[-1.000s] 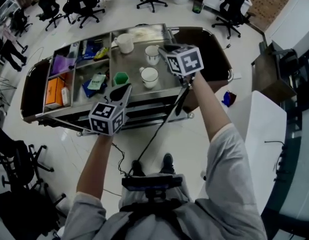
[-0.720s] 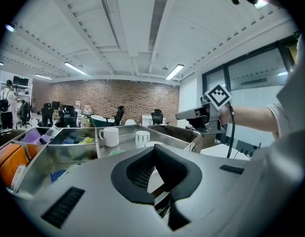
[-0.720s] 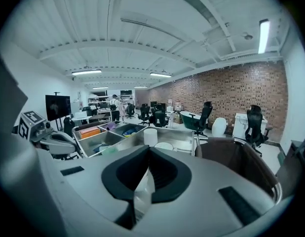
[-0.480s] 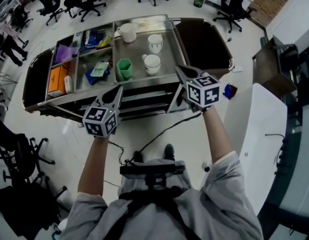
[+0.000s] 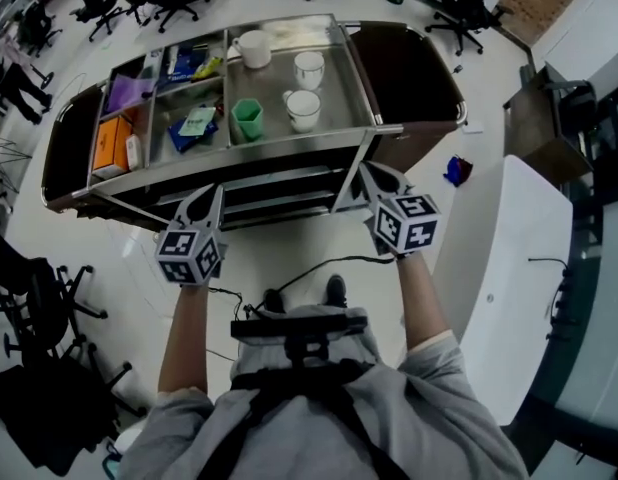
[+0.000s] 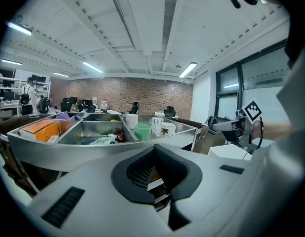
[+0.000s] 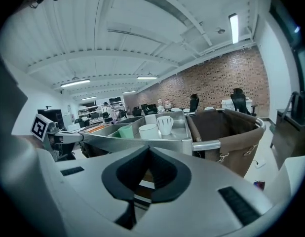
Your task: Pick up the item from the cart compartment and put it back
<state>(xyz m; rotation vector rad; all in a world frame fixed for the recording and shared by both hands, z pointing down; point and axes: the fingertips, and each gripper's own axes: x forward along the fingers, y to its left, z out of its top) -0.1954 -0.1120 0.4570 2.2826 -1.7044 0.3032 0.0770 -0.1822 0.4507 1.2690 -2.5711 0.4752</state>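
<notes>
Office chairs crowd the pale floor at the far left of the head view. Next comes the steel cart, its left end hung with a dark bag. Small compartments follow. An orange box lies in the near-left one and a purple thing in the one behind it. Further right are blue packets at the back and a pale green packet nearer the person.

The green cup stands upright in the wide compartment, at its left side just beside the divider, and neither gripper touches it. White mugs share that compartment: the rear mug at the back left, the middle mug further right, and the near mug just right of the cup. A brown bag hangs at the cart's right end. A small blue thing lies on the floor beyond it.

The left gripper is held in front of the cart's near edge, well apart from the cup. Its own view shows its jaws pressed together with nothing between them. The right gripper sits off the cart's near right corner, its jaws likewise pressed together and empty.
</notes>
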